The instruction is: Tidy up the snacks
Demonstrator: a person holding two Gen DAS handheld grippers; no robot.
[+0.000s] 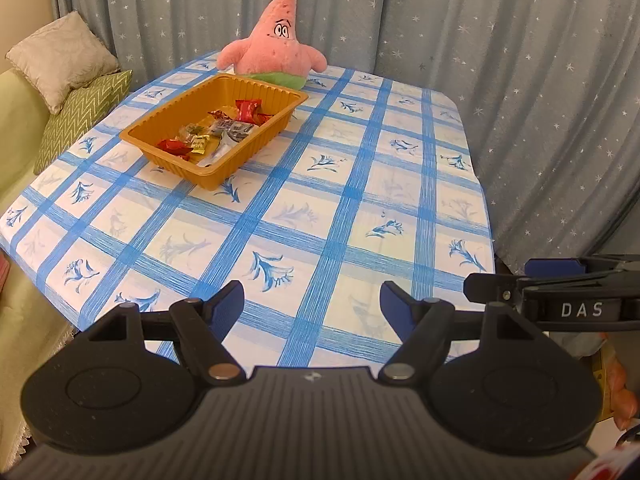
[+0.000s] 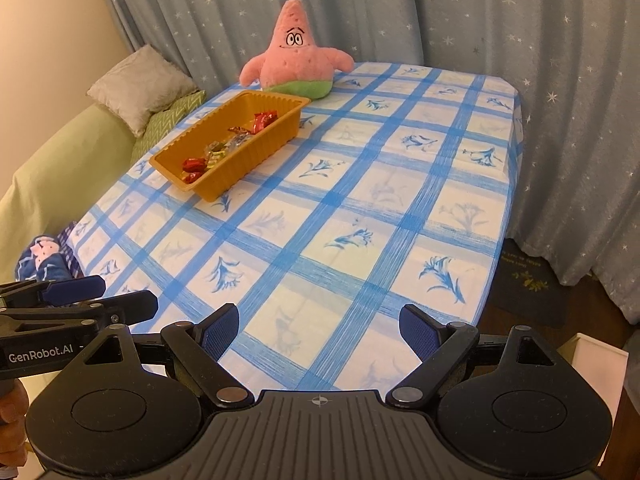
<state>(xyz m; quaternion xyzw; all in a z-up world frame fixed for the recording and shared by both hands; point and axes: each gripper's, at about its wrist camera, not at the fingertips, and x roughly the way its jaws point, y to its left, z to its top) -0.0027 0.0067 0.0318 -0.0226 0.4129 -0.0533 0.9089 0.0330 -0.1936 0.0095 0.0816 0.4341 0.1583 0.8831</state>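
Just one tray [image 1: 256, 148], one plush [image 1: 276, 40].

tray [image 1: 256, 148]: orange
cloth [image 1: 340, 216]: blue-white check, blue flowers
plush star [image 1: 276, 40]: pink, green base
curtain [image 1: 500, 60]: grey-blue, white stars

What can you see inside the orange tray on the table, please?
The orange tray holds a loose pile of wrapped snacks: red, yellow and clear wrappers. They overlap, so whatever lies beneath them, and most of the tray floor, is covered. The near wall hides the closest strip.
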